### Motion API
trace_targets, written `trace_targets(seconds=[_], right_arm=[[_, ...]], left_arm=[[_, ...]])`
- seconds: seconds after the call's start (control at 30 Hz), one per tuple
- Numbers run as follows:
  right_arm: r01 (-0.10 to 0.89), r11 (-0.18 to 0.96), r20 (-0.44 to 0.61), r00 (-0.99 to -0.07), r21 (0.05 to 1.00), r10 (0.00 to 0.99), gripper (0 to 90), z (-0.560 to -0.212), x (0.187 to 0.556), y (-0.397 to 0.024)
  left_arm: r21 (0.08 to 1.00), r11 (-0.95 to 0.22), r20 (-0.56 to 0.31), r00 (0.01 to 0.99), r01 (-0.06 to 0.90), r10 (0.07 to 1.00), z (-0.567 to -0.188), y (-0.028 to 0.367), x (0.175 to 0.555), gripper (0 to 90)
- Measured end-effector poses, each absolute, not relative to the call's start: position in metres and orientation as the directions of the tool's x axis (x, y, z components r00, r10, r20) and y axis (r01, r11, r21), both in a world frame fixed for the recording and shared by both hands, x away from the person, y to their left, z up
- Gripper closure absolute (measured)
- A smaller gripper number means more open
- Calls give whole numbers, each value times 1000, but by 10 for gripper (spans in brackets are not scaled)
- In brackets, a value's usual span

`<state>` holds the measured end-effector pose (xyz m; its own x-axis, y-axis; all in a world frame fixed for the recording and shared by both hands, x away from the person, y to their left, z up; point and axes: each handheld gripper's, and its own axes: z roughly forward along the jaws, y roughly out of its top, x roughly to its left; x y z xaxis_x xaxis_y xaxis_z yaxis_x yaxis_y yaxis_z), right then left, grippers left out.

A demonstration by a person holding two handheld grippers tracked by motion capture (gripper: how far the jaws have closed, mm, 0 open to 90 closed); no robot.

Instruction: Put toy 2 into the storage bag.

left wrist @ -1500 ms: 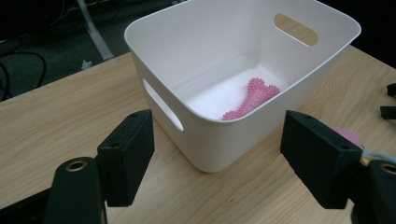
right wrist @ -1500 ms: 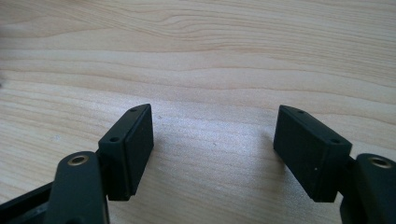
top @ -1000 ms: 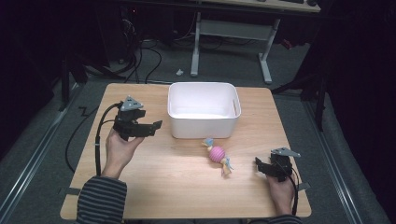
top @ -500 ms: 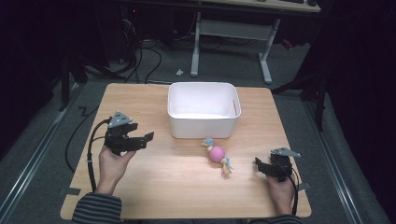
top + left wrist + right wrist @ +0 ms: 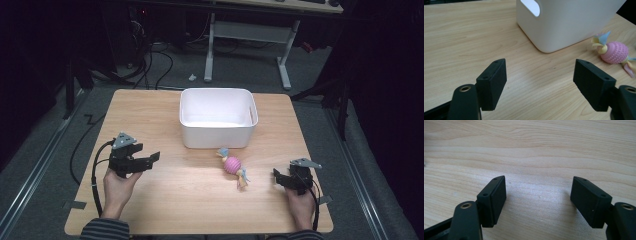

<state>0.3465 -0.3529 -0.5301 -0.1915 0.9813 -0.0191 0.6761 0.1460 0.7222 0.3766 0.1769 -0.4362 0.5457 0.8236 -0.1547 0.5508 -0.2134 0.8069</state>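
L gripper jaws apart, nothing btwn them – pink ball toy lies on table well ahead of it, btwn both grippers, just in front of white bin. R gripper also open & empty, toy near its jaw side

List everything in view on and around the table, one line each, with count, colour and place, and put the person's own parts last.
table: one, light wood, centre of the high view.
bin: one, white, open-topped, far middle of the table, nothing visible inside.
toy ball: one, pink and knobbly with pale blue and yellow tassels, lying just in front of the bin, nearer the right gripper.
desk frame: one, white legs, on the floor beyond the table.
cables: several, black, on the floor at far left.
left gripper: one, black, open, over the left side of the table, pointing toward the toy.
right gripper: one, black, open, low at the near right.
hands: two, at the near edge.
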Motion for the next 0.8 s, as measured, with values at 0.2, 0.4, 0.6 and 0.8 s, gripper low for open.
trace_targets(seconds=[0.2,0.4,0.6,0.8], right_arm=[[677,145,-19,-191,722,981,291,-530,346,-353],[676,146,-19,-191,722,981,291,-530,347,-353],[676,146,-19,-191,722,981,291,-530,347,-353],[676,146,-19,-192,722,981,293,-530,346,-353]], left_arm=[[793,-225,-147,536,567,831,-451,175,375,269],[773,-253,-128,535,581,835,-466,171,375,267],[755,-267,-123,529,599,839,-483,168,378,266],[740,-266,-127,516,618,847,-496,166,381,263]])
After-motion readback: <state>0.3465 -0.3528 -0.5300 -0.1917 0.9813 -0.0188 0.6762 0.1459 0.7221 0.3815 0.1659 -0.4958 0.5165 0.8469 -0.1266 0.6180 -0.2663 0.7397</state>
